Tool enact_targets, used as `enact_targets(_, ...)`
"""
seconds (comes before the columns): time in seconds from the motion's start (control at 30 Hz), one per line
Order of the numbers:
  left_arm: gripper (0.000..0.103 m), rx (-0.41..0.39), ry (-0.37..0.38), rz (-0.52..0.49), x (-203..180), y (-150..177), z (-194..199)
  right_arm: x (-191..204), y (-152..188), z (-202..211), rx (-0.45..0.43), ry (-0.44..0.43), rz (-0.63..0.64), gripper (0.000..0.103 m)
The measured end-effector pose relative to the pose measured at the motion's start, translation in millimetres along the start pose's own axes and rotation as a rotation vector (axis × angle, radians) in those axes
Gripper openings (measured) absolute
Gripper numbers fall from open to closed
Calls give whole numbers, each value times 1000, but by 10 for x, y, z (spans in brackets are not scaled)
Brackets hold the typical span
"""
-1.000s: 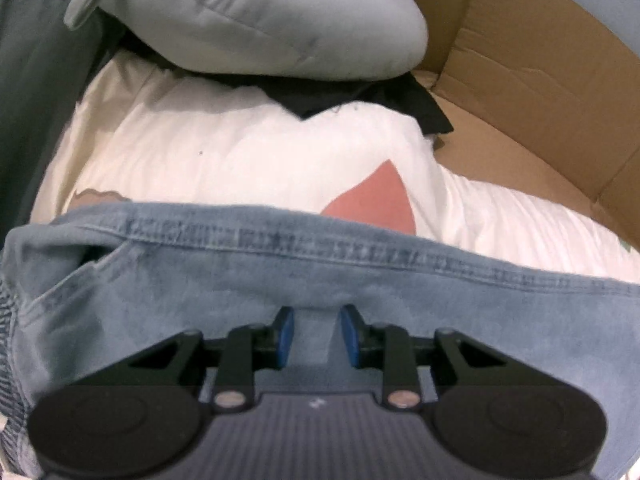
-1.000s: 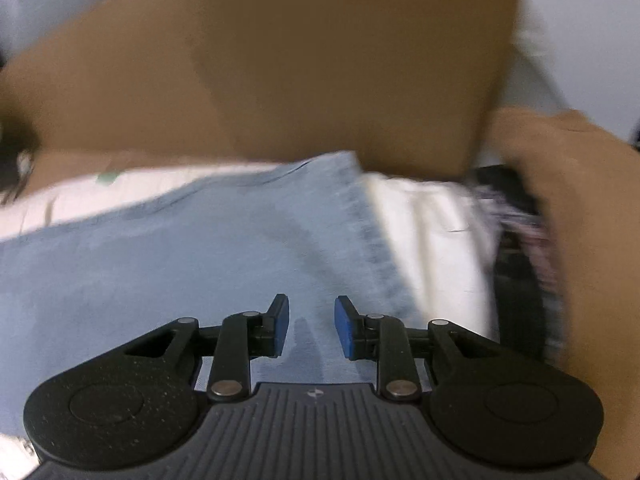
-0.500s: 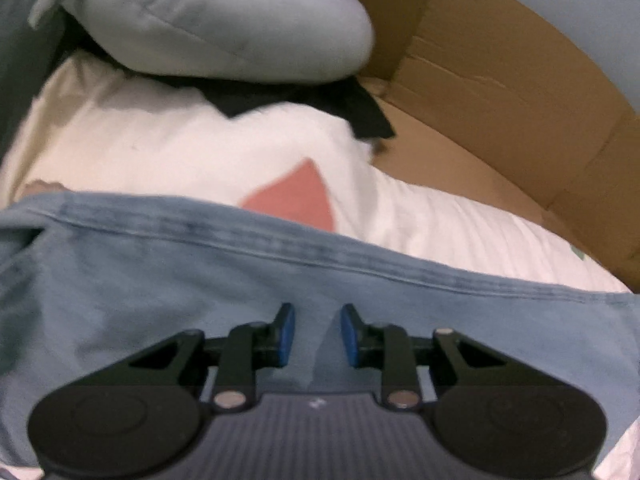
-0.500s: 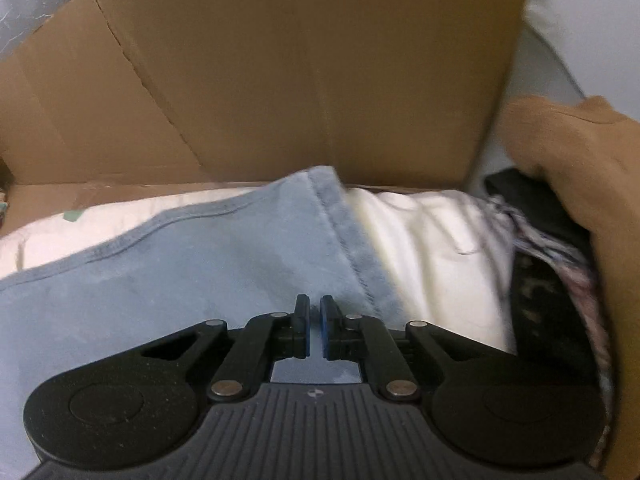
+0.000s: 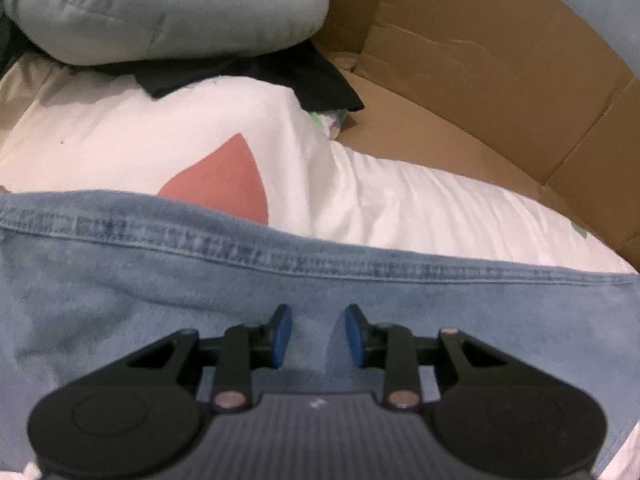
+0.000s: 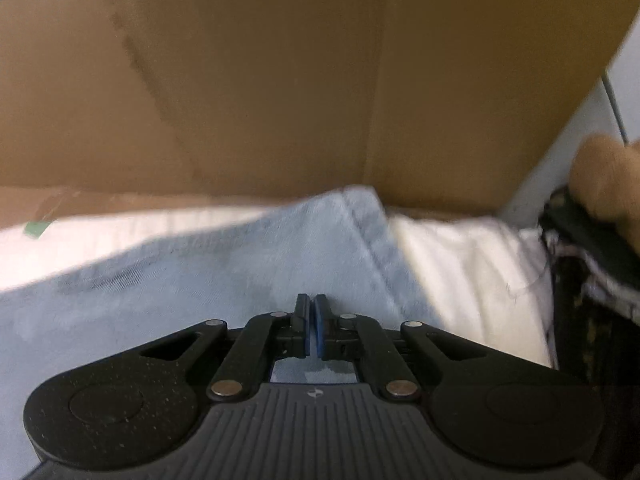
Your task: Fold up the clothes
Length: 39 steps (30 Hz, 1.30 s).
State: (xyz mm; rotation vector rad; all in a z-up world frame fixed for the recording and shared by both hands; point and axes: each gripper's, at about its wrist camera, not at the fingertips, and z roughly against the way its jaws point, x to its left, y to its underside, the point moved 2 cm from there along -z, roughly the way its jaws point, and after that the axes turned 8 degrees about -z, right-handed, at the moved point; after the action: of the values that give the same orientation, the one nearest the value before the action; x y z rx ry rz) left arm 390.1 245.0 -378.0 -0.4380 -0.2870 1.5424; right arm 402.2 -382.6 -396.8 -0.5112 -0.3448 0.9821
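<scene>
In front of both cameras a piece of light blue denim lies spread over a white cloth, which bears a reddish leaf-shaped patch just beyond the denim's stitched hem. In the left wrist view the left hand-held gripper hangs over the denim with its blue pads standing apart; its jaws have just been opening a little, the fabric shows in the gap between them, and the pads do not appear to press on it. Beyond the hem, at the top left, a pale grey-blue padded garment lies bunched on top of a black cloth, and both rest on the far part of the white cloth. A brown cardboard box rises behind and to the right, its wall and flap curving around the clothes. In the right wrist view, which is blurred, the right hand-held gripper has its jaws drawn together with only a sliver of a gap, right above the denim near its corner; whether a fold of fabric is pinched between the pads cannot be told. The denim's corner reaches up to the foot of the cardboard wall, with white cloth showing on both sides of it. At the right edge lie a dark patterned garment and, above it, something tan and soft.
</scene>
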Motion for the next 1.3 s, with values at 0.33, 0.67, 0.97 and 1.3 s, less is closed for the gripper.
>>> enact_targets(0.33,51,68,12,-53,-96,-83,13,-142,-391,-22,100,-52,-71,20)
enact_targets(0.67,50,42,55,-15,-235,60,616,-455,-234,725,127,-181,-3,46)
enact_targets(0.97,50,20,67,9,-171,304,1417,-706,-104,1484,136,-290,56,46)
enact_targets(1.3,52,-9,32,26,7,734,2317,-1087,3,2485,78,-383,79,46)
